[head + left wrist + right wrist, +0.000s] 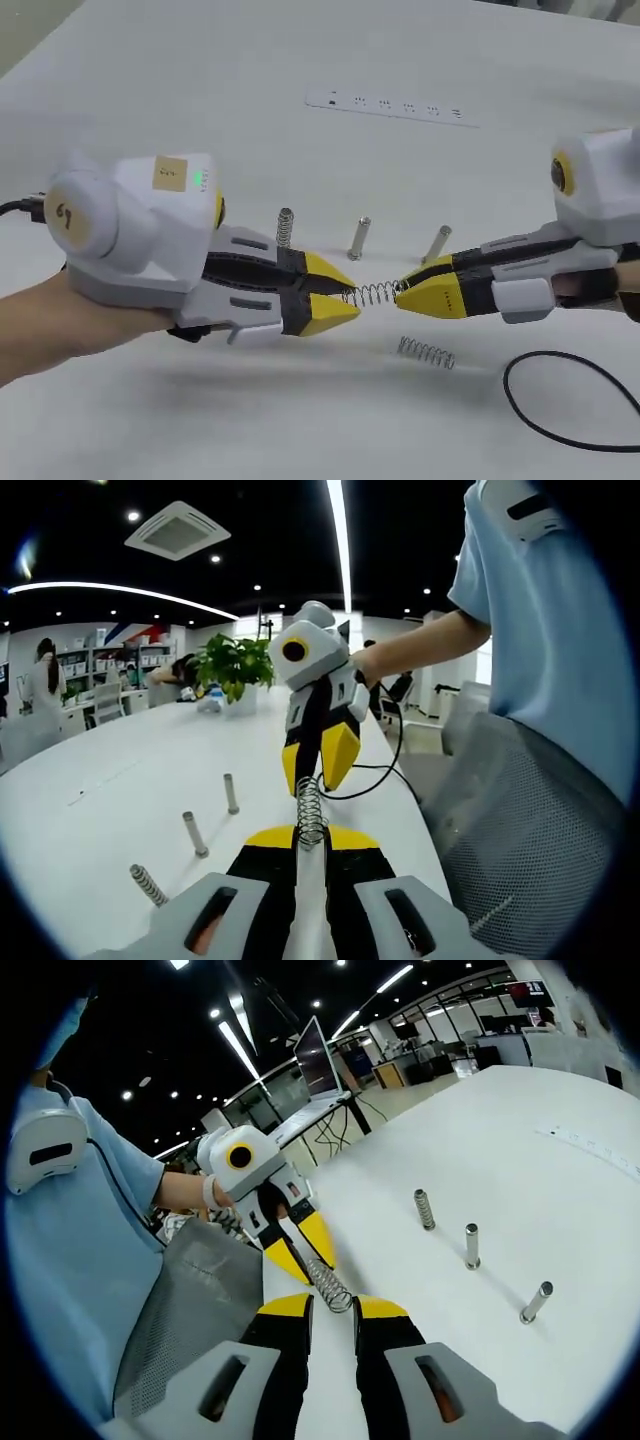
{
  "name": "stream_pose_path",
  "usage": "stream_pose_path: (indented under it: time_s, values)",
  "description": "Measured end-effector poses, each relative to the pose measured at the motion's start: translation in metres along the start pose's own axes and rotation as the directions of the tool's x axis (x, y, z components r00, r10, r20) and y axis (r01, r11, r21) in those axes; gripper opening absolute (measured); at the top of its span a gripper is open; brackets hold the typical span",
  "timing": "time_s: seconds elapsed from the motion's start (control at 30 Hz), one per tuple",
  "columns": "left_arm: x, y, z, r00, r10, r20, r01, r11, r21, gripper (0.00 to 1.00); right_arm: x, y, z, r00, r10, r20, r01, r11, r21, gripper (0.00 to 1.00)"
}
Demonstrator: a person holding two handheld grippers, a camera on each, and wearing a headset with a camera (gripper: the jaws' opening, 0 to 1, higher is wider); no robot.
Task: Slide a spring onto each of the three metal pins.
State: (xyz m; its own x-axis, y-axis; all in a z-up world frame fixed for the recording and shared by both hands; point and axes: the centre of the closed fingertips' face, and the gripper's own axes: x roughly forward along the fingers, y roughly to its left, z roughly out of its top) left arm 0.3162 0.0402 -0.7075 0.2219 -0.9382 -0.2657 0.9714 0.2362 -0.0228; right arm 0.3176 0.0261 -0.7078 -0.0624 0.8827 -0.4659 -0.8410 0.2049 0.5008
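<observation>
A spring (375, 293) hangs level in the air between the two grippers. My left gripper (345, 296) is shut on its left end, and the same spring (311, 810) rises from the left gripper's (310, 837) yellow tips. My right gripper (403, 290) grips the other end, where the spring (330, 1282) sits between its yellow tips (335, 1307). Behind stand three metal pins: the left pin (285, 228) wears a spring, while the middle pin (359, 238) and the tilted right pin (437, 243) are bare. A loose spring (425, 352) lies on the table below the grippers.
A white power strip (390, 106) lies at the back of the white table (200, 90). A black cable loop (570, 400) lies at the front right. The person's arm and light blue sleeve (540, 610) are behind the right gripper.
</observation>
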Motion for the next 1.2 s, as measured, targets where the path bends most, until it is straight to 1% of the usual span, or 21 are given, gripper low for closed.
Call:
stream_pose_path:
  time_s: [0.37, 0.53, 0.7, 0.83, 0.97, 1.07, 1.13, 1.17, 1.2]
  values:
    - [0.001, -0.002, -0.002, 1.0, -0.007, -0.006, 0.007, 1.0, 0.0, 0.02, 0.001, 0.0, -0.002, 0.9999, -0.007, -0.014, 0.007, 1.0, -0.009, 0.09]
    - [0.001, -0.002, -0.003, 0.9999, -0.007, -0.009, 0.007, 1.0, -0.003, 0.02, 0.001, 0.0, -0.002, 0.9997, -0.01, -0.024, 0.009, 1.0, -0.021, 0.09]
    - [0.002, -0.002, -0.005, 0.9998, -0.006, -0.017, 0.006, 1.0, -0.01, 0.02, 0.002, 0.0, -0.002, 0.999, -0.021, -0.04, 0.019, 0.999, -0.047, 0.09]
    - [0.002, -0.001, -0.006, 0.9997, -0.005, -0.022, 0.005, 1.0, -0.013, 0.02, 0.002, 0.002, 0.002, 0.9978, -0.036, -0.055, 0.032, 0.996, -0.084, 0.09]
    - [0.002, -0.001, -0.008, 0.9996, -0.004, -0.029, 0.003, 1.0, -0.022, 0.02, 0.003, 0.003, 0.006, 0.9952, -0.06, -0.077, 0.049, 0.99, -0.131, 0.09]
    - [0.002, 0.0, -0.009, 0.9994, 0.0, -0.033, -0.001, 1.0, -0.025, 0.02, 0.004, 0.006, 0.008, 0.9915, -0.078, -0.104, 0.057, 0.98, -0.19, 0.08]
    - [0.002, 0.0, -0.01, 0.9993, -0.003, -0.037, 0.002, 1.0, -0.03, 0.02, 0.006, 0.008, 0.01, 0.9904, -0.085, -0.109, 0.06, 0.976, -0.208, 0.08]
    - [0.002, 0.0, -0.01, 0.9993, -0.002, -0.038, 0.001, 1.0, -0.029, 0.02, 0.006, 0.008, 0.011, 0.9886, -0.094, -0.118, 0.065, 0.971, -0.232, 0.08]
    - [0.002, 0.0, -0.01, 0.9993, -0.003, -0.038, 0.002, 1.0, -0.031, 0.02, 0.006, 0.009, 0.012, 0.9877, -0.096, -0.123, 0.064, 0.968, -0.242, 0.08]
